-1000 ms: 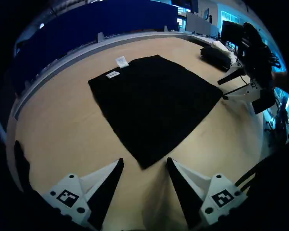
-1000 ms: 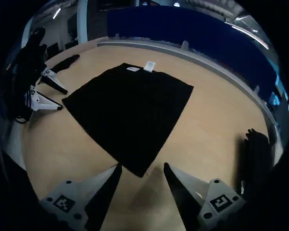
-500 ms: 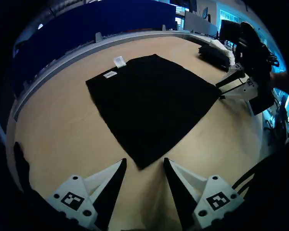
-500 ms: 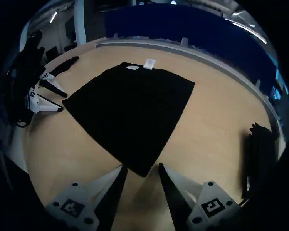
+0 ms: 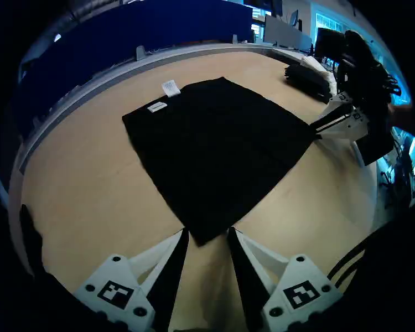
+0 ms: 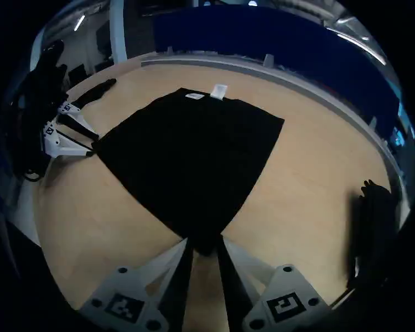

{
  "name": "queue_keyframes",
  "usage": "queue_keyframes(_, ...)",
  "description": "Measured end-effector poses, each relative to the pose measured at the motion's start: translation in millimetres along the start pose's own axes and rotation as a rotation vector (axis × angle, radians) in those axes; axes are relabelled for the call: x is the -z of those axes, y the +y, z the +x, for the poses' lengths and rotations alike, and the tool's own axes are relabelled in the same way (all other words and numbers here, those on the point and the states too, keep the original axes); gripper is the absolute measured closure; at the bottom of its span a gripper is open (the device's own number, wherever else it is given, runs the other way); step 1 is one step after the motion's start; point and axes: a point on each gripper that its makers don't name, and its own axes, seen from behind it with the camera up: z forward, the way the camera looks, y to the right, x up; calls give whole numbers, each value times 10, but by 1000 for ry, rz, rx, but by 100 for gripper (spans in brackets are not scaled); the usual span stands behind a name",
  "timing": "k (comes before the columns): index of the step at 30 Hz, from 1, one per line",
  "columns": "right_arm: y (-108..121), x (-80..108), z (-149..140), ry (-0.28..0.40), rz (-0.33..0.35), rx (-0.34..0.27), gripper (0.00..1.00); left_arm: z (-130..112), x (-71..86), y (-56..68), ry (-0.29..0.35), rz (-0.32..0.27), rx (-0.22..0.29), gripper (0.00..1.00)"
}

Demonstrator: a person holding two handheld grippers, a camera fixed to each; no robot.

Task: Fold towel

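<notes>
Finding: the towel (image 5: 218,149) lies flat and spread on the wooden table (image 5: 86,182), reaching from my jaws toward the far side, with one corner pointing into each gripper. At the left gripper (image 5: 206,246) the corner tip sits between the two fingers; the jaws stand narrowly apart, with a sliver of bare table on each side of the cloth, so I judge them not yet pressing. At the right gripper (image 6: 205,252) the jaws are drawn much closer about the neighbouring corner, and the cloth fills the gap — I cannot tell whether both fingers bear on it. The two corners are the ends of one edge, which runs straight between my grippers, so neither hand is nearer: each is at its own corner. The coming move, in my judgement, turns on that edge being lifted evenly and carried toward the far edge. The long axis I cannot state firmly, since the sides look close to equal under the lens. Condition: black cloth, smooth, no wrinkles seen, one layer as far as I can judge, with two white tags (image 5: 170,87) at the far corner.
</notes>
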Motion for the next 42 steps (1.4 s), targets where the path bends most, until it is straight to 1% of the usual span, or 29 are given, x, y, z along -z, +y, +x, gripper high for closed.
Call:
queue_keyframes(2,7,-2,4,-1,-1,-2,73,1,4,-5,-1,2,0,60)
queue_keyframes(4,10,-4,6,-3,-1,-1,75,1,8,-10,-2,3,0,64)
queue_keyframes(6,10,-7,8,-4,-2,1,76,0,9,-15,-3,4,-1,67)
queue_keyframes(8,7,-9,11,-6,-3,4,77,-1,6,-19,-2,6,-4,76)
queue_keyframes(10,5,-9,16,-7,-5,5,78,5,1,-26,-2,10,-8,83)
queue_keyframes(12,5,-8,21,-8,-6,5,80,12,-3,-32,-2,16,-11,87)
queue_keyframes(16,8,-4,29,-7,-10,6,82,23,-14,-32,2,26,-11,92)
queue_keyframes(23,17,9,40,-7,-11,3,83,29,-5,-17,4,29,5,92)
queue_keyframes(29,35,53,72,-5,-14,9,83,67,40,10,11,32,24,92)
queue_keyframes(35,54,145,167,12,-20,6,83,157,140,34,27,38,39,92)
queue_keyframes(42,70,309,305,39,-21,-9,83,250,275,72,40,42,59,92)
